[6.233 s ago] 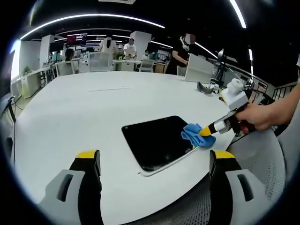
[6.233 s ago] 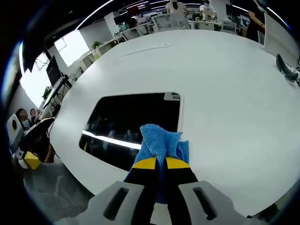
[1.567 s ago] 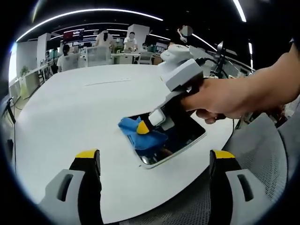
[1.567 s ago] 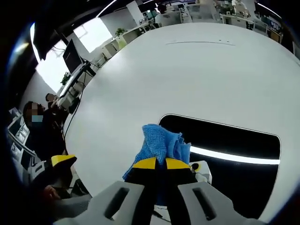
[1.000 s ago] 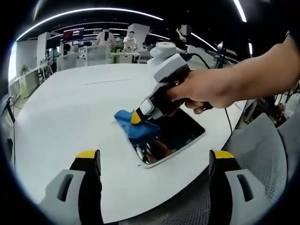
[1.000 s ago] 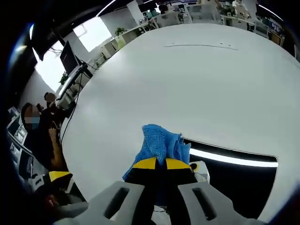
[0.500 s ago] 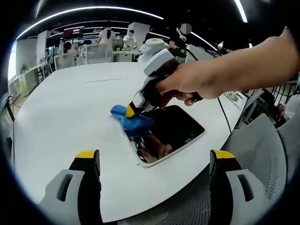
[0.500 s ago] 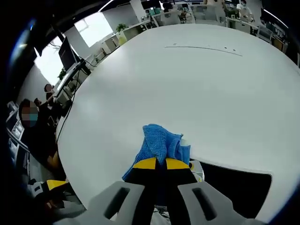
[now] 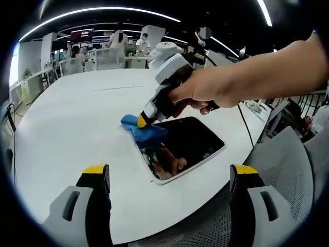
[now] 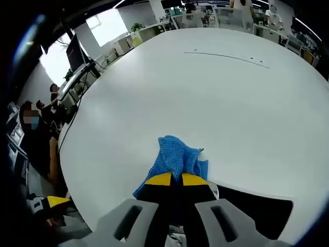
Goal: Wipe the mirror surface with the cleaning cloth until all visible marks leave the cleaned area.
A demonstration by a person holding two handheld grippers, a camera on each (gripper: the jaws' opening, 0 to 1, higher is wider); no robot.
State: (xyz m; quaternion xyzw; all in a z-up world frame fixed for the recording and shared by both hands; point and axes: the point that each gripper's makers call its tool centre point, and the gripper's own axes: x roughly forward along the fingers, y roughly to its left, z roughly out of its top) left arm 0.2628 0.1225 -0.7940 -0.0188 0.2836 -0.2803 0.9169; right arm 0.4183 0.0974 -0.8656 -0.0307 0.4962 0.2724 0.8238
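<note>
Both left gripper (image 9: 170, 180) jaws gape wide, empty; right gripper (image 10: 172, 179) clamps the cleaning cloth (image 10: 176, 158) at the mirror (image 9: 182, 144) edge.

Mirror (image 9: 190, 141) flat on table (image 9: 67, 123) near its edge, cloth (image 9: 141, 133) on mirror's far corner

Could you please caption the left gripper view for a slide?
Right claw presses the blue cloth at the mirror's far corner.
</note>
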